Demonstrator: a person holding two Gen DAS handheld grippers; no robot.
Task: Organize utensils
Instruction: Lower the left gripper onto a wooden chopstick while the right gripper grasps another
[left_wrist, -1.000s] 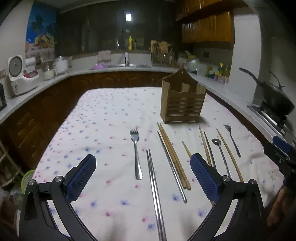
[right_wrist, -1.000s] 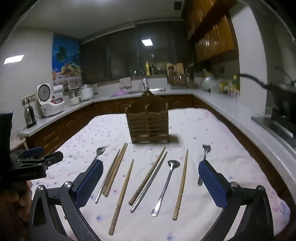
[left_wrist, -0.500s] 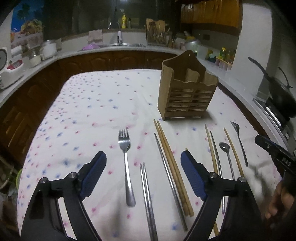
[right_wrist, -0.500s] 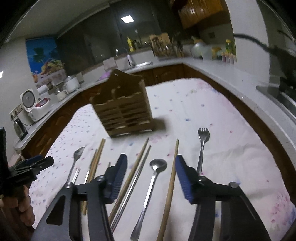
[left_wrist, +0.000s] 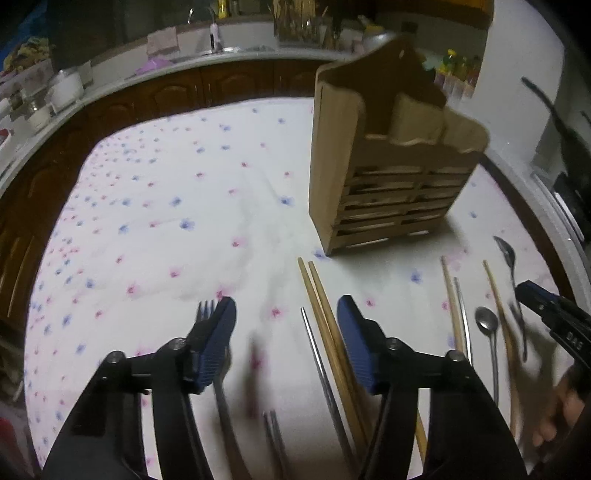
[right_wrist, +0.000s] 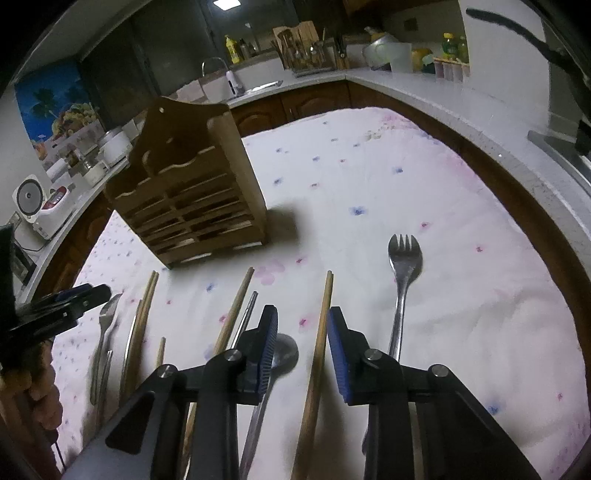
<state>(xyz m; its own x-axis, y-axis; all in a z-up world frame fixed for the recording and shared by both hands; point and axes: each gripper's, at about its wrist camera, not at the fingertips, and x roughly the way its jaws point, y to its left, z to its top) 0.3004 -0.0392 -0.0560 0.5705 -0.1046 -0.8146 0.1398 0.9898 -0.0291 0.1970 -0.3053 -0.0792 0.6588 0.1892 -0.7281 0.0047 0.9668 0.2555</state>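
Observation:
A wooden utensil holder (left_wrist: 391, 173) stands on the flowered tablecloth (left_wrist: 177, 206); it also shows in the right wrist view (right_wrist: 192, 206). My left gripper (left_wrist: 286, 343) is open, low over the cloth, between a fork (left_wrist: 205, 314) at its left finger and a pair of wooden chopsticks (left_wrist: 321, 306) near its right finger. Metal chopsticks (left_wrist: 273, 432) lie below it. My right gripper (right_wrist: 301, 354) is open, its fingers on either side of a single wooden chopstick (right_wrist: 319, 332). A spoon (right_wrist: 284, 354) lies by its left finger and a spork (right_wrist: 402, 269) to the right.
More chopsticks (left_wrist: 454, 306), a spoon (left_wrist: 487, 325) and a second spoon (left_wrist: 508, 258) lie at the right of the left wrist view. Kitchen counters (right_wrist: 424, 85) ring the table. A rice cooker (right_wrist: 37, 203) sits at the left and a pan handle (right_wrist: 517, 29) at the right.
Both grippers have dropped towards the cloth and moved forward. Both have narrowed their opening. The right one now straddles the single wooden chopstick.

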